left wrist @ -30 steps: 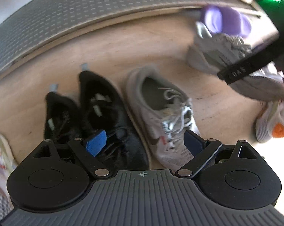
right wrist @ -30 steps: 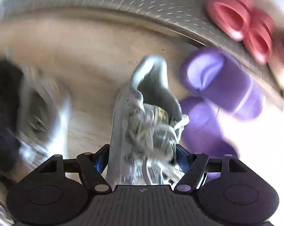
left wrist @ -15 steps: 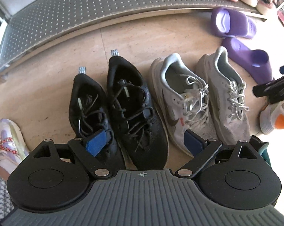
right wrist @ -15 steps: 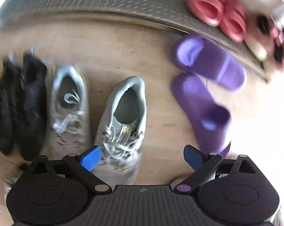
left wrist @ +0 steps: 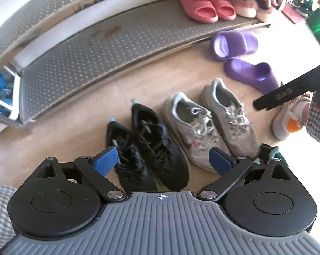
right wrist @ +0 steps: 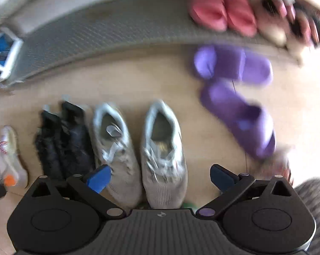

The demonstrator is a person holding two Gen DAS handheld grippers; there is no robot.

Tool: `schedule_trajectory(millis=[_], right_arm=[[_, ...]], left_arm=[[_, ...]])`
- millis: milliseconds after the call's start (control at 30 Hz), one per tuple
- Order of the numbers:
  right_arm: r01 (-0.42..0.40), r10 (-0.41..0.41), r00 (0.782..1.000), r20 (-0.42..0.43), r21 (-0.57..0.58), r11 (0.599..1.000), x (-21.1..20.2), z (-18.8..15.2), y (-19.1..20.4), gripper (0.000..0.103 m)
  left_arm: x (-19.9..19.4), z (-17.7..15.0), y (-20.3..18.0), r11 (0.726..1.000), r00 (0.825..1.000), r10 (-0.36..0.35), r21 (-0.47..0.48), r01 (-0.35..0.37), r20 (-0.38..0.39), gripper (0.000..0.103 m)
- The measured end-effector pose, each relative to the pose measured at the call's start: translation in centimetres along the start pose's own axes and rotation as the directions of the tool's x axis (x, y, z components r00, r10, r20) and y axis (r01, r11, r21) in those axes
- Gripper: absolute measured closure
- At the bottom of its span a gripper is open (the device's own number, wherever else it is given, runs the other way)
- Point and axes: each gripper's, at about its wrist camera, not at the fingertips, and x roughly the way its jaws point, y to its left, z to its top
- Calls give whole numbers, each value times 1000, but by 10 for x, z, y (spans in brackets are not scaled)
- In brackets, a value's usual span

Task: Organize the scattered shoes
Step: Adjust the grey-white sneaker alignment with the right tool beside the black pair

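- Shoes are lined up on a tan floor: black pair, then grey pair.
- Purple slides lie just beyond, near a perforated rack shelf.
- Left gripper is held wide and empty; right gripper is seen opening, nothing gripped.

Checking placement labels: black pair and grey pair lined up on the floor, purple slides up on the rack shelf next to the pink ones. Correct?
One error: the purple slides lie on the floor in front of the rack shelf, not on it, as the left wrist view shows. The black pair and grey pair are lined up on the floor; the pink ones are shelved.
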Motion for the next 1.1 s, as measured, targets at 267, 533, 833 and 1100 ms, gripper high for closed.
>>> schedule_trajectory(millis=[267, 533, 833, 1100], right_arm=[[42, -42, 999, -6, -18, 999, 13, 5, -4, 3], [40, -42, 999, -22, -70, 997, 23, 13, 9, 3], [48, -47, 999, 17, -66, 997, 20, 14, -3, 2], [-6, 10, 998, -70, 55, 998, 51, 24, -35, 30]], left_arm=[[40, 4, -16, 994, 999, 35, 106, -34, -5, 9], [46, 12, -13, 998, 1000, 25, 65, -24, -10, 9], [54, 11, -17, 997, 999, 37, 69, -34, -37, 8], [60, 7, -16, 997, 996, 36, 65, -31, -76, 8]])
